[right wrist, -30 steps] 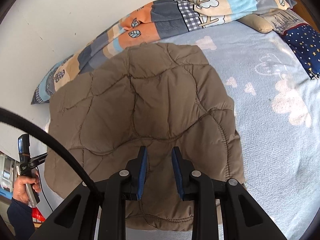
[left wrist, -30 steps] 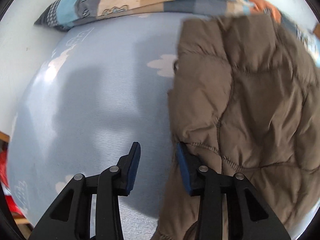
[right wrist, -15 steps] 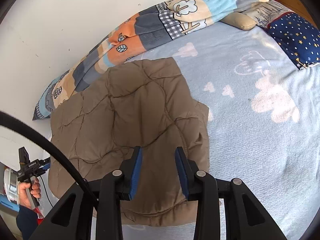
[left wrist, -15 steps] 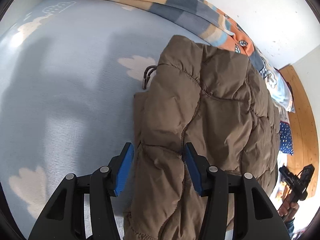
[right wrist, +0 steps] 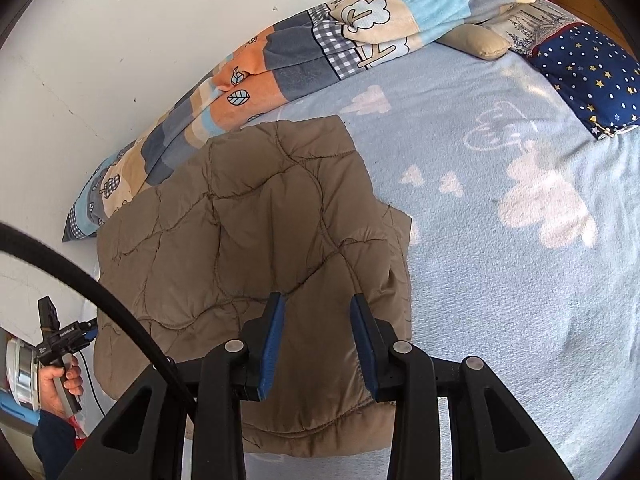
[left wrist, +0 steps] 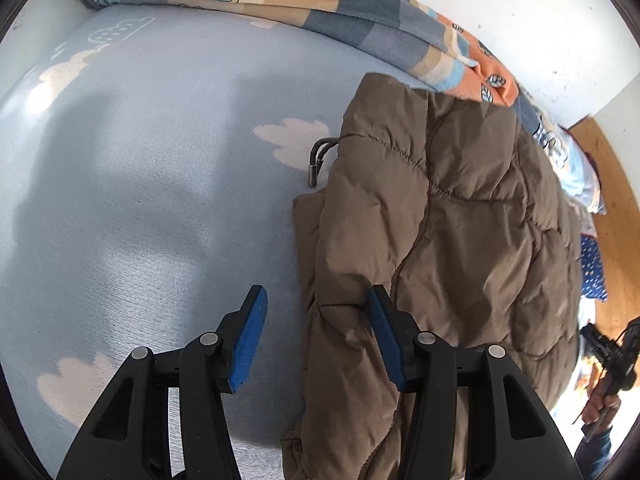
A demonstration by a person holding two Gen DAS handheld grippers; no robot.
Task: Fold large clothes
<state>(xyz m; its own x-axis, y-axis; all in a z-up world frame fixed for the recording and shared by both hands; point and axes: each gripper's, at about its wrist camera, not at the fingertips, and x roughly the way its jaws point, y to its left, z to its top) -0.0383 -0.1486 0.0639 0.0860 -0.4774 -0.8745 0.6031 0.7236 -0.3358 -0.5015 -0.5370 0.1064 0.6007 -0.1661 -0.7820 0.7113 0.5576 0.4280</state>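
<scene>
Jacket let go on the bed
Both grippers, left gripper (left wrist: 316,336) and right gripper (right wrist: 318,344), have just parted over the folded jacket (right wrist: 256,248) (nothing pinched); fold looks set.

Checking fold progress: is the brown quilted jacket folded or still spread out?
Folded. The brown quilted jacket lies as a compact block on the bed sheet, with a lower layer showing beneath its edges.

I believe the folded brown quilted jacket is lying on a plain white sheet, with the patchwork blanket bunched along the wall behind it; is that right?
Not quite: the sheet is light blue with white cloud shapes, not plain white, as the right wrist view shows. The rest holds: the folded brown quilted jacket lies on it, with the patchwork blanket bunched along the wall behind.
</scene>
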